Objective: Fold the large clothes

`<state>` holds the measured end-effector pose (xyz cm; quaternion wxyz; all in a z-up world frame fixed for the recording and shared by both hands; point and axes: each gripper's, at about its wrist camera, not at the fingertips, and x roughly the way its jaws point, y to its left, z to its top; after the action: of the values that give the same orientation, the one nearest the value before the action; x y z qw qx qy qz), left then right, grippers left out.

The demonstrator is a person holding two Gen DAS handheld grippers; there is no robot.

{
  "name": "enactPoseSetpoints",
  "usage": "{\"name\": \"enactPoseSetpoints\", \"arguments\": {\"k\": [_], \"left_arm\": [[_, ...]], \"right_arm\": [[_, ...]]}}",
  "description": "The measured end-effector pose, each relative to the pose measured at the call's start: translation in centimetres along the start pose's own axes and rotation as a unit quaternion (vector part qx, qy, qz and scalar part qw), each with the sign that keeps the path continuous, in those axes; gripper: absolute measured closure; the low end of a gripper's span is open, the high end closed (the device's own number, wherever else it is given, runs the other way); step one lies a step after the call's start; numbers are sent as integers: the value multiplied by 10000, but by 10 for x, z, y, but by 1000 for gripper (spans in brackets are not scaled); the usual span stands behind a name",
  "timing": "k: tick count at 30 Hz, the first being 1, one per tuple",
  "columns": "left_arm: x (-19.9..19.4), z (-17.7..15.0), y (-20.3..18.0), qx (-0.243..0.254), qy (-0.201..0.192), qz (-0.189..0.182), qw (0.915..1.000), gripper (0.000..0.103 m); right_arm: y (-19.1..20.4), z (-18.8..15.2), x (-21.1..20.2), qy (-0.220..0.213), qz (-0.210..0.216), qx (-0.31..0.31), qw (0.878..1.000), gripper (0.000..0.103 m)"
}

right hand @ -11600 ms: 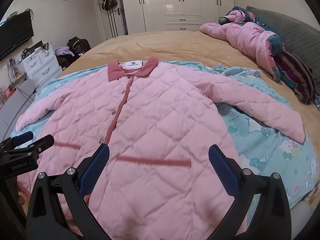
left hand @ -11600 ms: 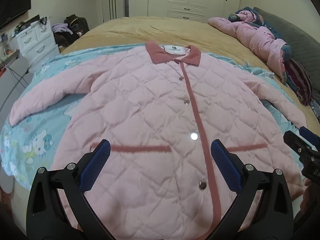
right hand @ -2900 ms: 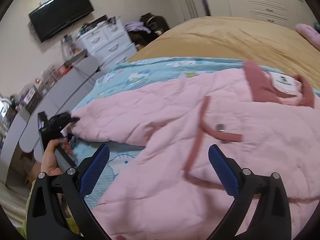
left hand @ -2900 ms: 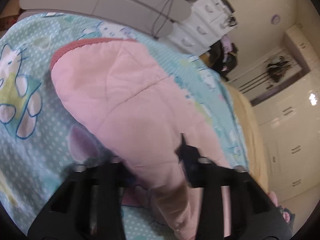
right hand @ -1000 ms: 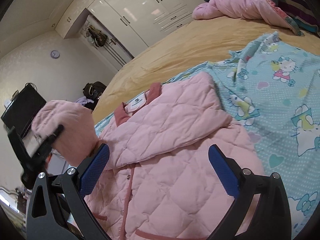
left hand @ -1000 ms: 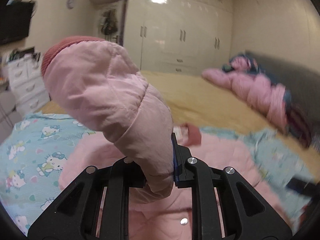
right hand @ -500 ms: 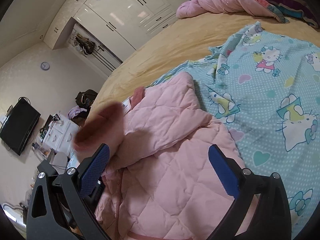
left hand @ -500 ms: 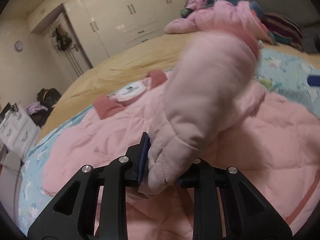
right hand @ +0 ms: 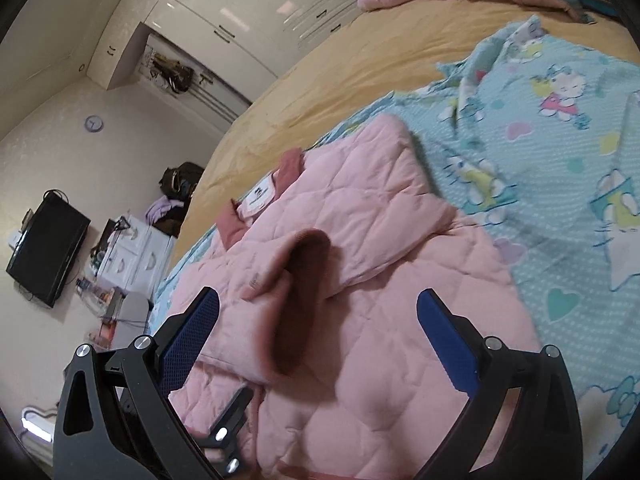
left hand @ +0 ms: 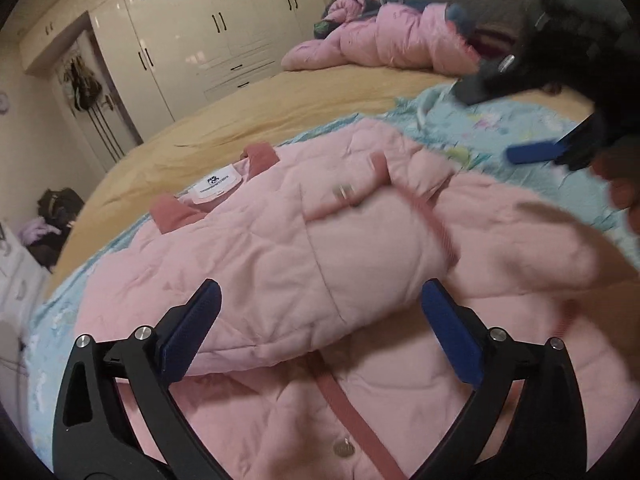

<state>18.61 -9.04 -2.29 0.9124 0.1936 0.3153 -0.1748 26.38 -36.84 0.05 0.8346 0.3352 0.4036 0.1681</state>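
A pink quilted jacket (left hand: 256,408) with a dark pink collar (left hand: 176,212) lies face up on the bed. Its right sleeve (right hand: 384,208) is folded over the chest. The other sleeve (left hand: 360,264) now drops, blurred, across the front, its dark pink cuff (right hand: 308,280) open toward the right wrist view. My left gripper (left hand: 320,320) hovers just behind that sleeve, its jaws opening wide and the pads clear of the cloth. My right gripper (right hand: 320,336) stands open over the jacket's right side with nothing between its fingers.
A teal cartoon-cat sheet (right hand: 560,160) lies under the jacket on a tan bedspread (left hand: 280,100). A heap of pink padded clothes (left hand: 380,44) sits at the bed's far end. White wardrobes (left hand: 200,40), a wall TV (right hand: 48,256) and white drawers (right hand: 132,252) line the room.
The left gripper, shut on the raised sleeve before, has swung it over the jacket, come down and let go. The sleeve has fallen across the chest. The right gripper barely shifted.
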Motion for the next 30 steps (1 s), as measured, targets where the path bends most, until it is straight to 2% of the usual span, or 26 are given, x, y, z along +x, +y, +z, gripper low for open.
{"name": "enactPoseSetpoints", "arguments": {"k": [4,6,8,9,11,12,14,15,16,17,18,19,23,25,27,30], "left_arm": [[-20,10,49,-927,-98,-280,9952,9],[-20,18,78,-1298,-56,-68,9915,9],[-18,23,120,-1801,-33,389,9829,9],[-17,24,135,-2019,23,496,9781,9],[-14,23,178,-2721,94,684,9598,9],[-15,20,198,-3055,21,717,9495,9],[-17,11,229,-3511,-141,800,9328,9],[-18,4,244,-3721,-193,876,9239,9],[-19,-5,257,-3898,-260,948,9156,9],[-21,-12,264,-4023,-306,1001,9095,9],[-23,-24,274,-4177,-377,1065,9015,9],[-25,-34,283,-4302,-443,1139,8944,9],[-27,-56,316,-4696,-380,1278,8727,9],[-30,-63,329,-4859,-442,1266,8637,9],[-32,-64,334,-4904,-488,1208,8617,9],[-29,-60,332,-4835,-517,1141,8663,9]], "right_arm": [[10,9,25,305,172,88,9993,4],[14,12,36,364,179,141,9991,4],[16,14,48,429,211,169,9987,5],[17,15,55,462,180,209,9986,9],[18,16,71,576,176,269,9978,24],[17,16,77,612,107,319,9976,35],[17,16,88,670,171,361,9970,46],[17,15,93,689,167,344,9969,54],[16,15,98,698,91,313,9970,70],[18,15,102,707,54,222,9972,77],[20,15,103,659,16,102,9978,90],[24,16,103,592,-13,-69,9982,95],[67,28,85,99,14,-1032,9946,98],[98,40,68,-313,-48,-1649,9858,98],[119,52,58,-595,-99,-2056,9768,98],[135,72,51,-823,-256,-2309,9691,98]]}}
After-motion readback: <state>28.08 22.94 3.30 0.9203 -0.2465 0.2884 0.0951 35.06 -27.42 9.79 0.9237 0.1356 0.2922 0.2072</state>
